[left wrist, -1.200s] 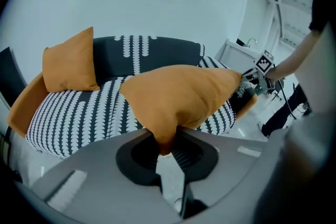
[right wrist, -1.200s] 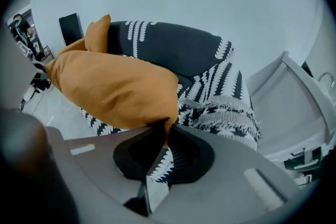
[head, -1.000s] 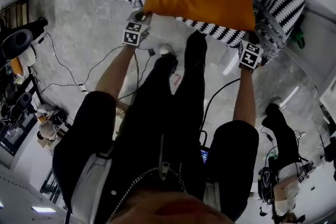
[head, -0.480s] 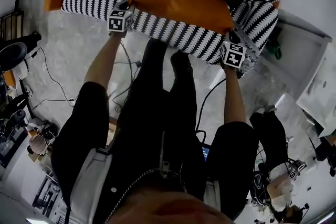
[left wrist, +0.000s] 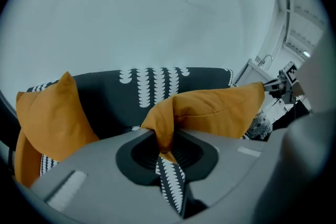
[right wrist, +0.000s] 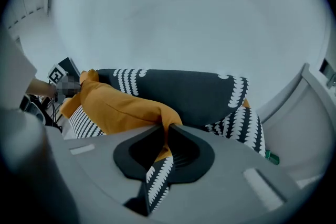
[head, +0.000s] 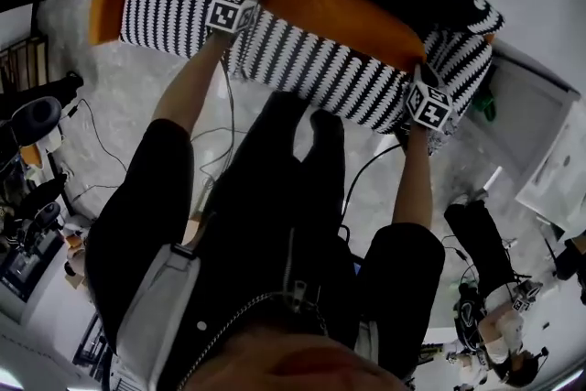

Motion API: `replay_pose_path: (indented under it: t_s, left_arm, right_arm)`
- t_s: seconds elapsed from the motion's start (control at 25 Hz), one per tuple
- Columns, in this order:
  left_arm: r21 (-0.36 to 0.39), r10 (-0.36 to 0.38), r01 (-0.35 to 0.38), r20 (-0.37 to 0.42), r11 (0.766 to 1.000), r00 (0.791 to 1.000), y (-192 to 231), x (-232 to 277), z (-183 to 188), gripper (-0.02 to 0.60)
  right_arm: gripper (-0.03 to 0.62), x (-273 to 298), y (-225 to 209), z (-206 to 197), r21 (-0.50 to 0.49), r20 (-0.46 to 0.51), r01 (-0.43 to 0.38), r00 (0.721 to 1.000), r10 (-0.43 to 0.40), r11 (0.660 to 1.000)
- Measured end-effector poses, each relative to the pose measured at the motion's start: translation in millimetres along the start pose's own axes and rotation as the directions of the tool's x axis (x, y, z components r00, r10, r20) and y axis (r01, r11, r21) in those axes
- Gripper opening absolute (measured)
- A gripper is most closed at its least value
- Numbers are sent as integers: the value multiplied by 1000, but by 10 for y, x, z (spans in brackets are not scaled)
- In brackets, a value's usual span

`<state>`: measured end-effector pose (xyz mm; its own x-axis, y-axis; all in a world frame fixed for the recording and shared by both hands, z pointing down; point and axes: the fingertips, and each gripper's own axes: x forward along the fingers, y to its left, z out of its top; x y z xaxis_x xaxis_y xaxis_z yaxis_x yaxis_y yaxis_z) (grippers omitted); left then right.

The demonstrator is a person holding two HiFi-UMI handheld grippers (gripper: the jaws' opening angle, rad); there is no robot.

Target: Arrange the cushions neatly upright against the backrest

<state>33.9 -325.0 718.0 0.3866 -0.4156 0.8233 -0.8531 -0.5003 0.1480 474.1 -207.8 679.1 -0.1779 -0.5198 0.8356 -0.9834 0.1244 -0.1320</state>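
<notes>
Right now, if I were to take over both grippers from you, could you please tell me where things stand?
Left gripper: shut on one corner of the orange cushion.
Right gripper: shut on the opposite corner of the same cushion.
Position: the cushion is stretched between the two grippers over the striped sofa, in front of the dark backrest, and has not been released.
Done: the second orange cushion leans upright in the sofa's corner, at the left of the head view.
Left: stand the held cushion upright against the backrest, then open both grippers.
</notes>
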Motion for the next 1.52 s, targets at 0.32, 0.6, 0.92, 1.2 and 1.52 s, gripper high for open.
replay_pose_path:
  t_s: [0.32,0.6,0.92,1.2,1.52]
  left_arm:
    - [24,-85,86,-38,996,996,261,342,544,52]
    - [17,-25,25,-22,1000,999,462,627,1004,55]
    - [-29,7,-4,85,1000,996,626,494,1311,140]
    - [-11,-20,23,191,1000,981,522,164,1100,126]
    - [-23,-47,55,261,998,964,72,-463,406,23]
  right_arm:
    - [37,381,-206,692,78,24,80,996,-82,994]
    - [40,829,-506,1196,189,31,118,991,-126,975]
    - [172,904,-861,1595,256,84,240,959,-269,936]
    - [153,383,-684,1513,391,286,222,893,-348,893]
    - [3,178,566,1006,187,316,19,946,-78,982]
